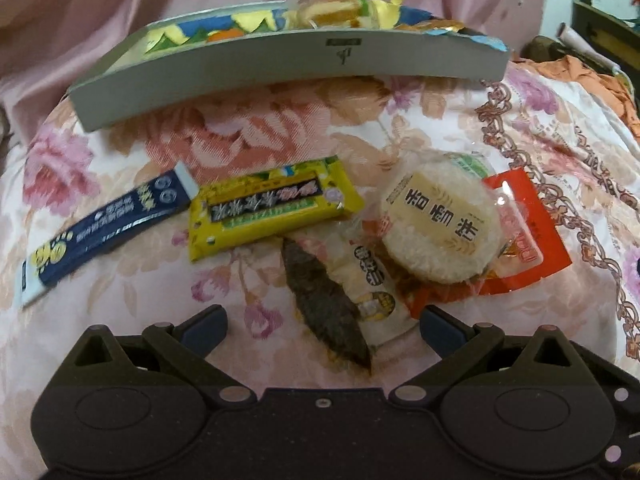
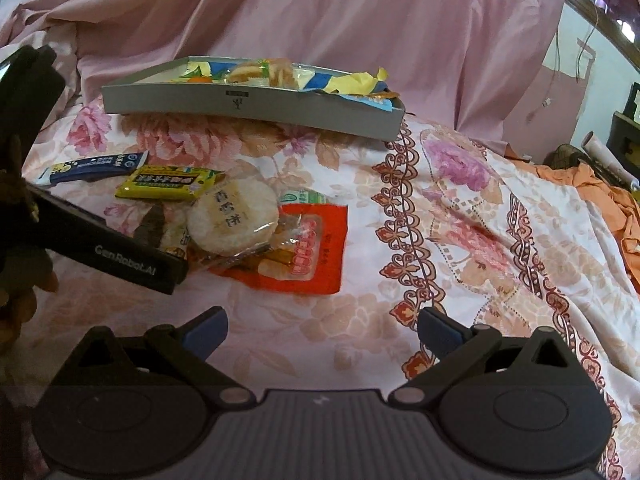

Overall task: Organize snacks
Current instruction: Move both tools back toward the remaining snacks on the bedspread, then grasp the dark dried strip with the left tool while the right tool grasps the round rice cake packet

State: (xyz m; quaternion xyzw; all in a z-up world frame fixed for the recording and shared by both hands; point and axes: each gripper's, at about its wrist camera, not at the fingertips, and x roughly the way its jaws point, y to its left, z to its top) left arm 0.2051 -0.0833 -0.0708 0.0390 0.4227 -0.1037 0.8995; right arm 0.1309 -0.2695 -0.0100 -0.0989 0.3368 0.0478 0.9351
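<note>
My left claw [image 1: 322, 326]: spread wide, holding nothing, poised low over the seaweed snack packet [image 1: 340, 304], which lies between its fingers.
My right claw [image 2: 322, 330]: wide open too, empty, with only the floral bedspread [image 2: 460, 208] beneath it.
Where the snacks are: loose on the bed, in front of the grey box [image 1: 288, 68] that already holds several wrappers. The blue stick pack [image 1: 104, 228] is leftmost, with the yellow bar [image 1: 272, 210] just beside it; the round rice cracker [image 1: 440, 224] rests on the red pouch [image 1: 528, 236].
Handling: all look light, in slippery, crinkly film. The cracker should snap if squeezed, so I would pinch its wrapper edge. The seaweed packet looks thin and limp; I would grip it across the middle.
Left view only: the seaweed packet's full length between my fingers.
Right view only: my left claw from the side, hiding part of that packet; the red pouch's whole face.
</note>
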